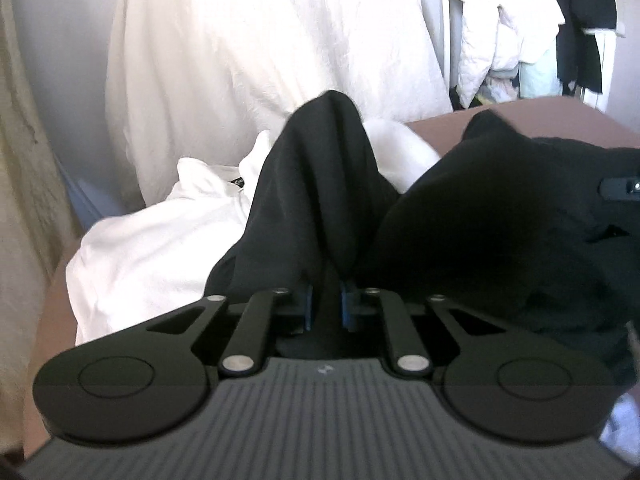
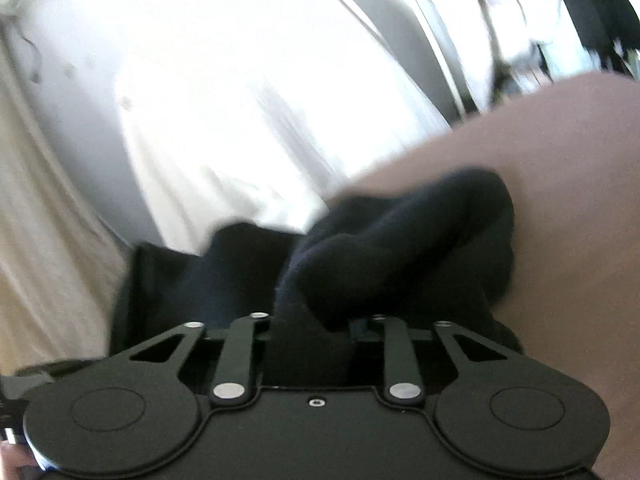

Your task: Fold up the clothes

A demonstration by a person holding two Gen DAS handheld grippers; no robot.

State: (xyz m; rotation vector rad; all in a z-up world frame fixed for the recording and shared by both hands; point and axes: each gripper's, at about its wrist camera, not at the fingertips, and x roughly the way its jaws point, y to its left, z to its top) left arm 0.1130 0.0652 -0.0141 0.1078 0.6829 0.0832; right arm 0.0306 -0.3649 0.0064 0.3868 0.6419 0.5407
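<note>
A black garment (image 1: 500, 220) lies bunched over the brown surface (image 1: 560, 116). In the left wrist view my left gripper (image 1: 327, 304) is shut on a fold of it, and the cloth rises in a ridge (image 1: 328, 168) from between the blue pads (image 1: 307, 307). The right wrist view is motion-blurred. There my right gripper (image 2: 314, 328) is shut on another bunch of the black garment (image 2: 400, 248), which hides the fingertips. The right gripper's tip (image 1: 620, 187) shows at the right edge of the left wrist view, over the black cloth.
A white garment (image 1: 160, 248) lies crumpled on the surface left of the black one. A large white shirt (image 1: 260, 48) hangs behind. Dark and pale clothes (image 1: 576, 32) hang at the far right. A beige curtain (image 1: 24, 160) fills the left edge. Bare brown surface (image 2: 560, 160) spreads to the right.
</note>
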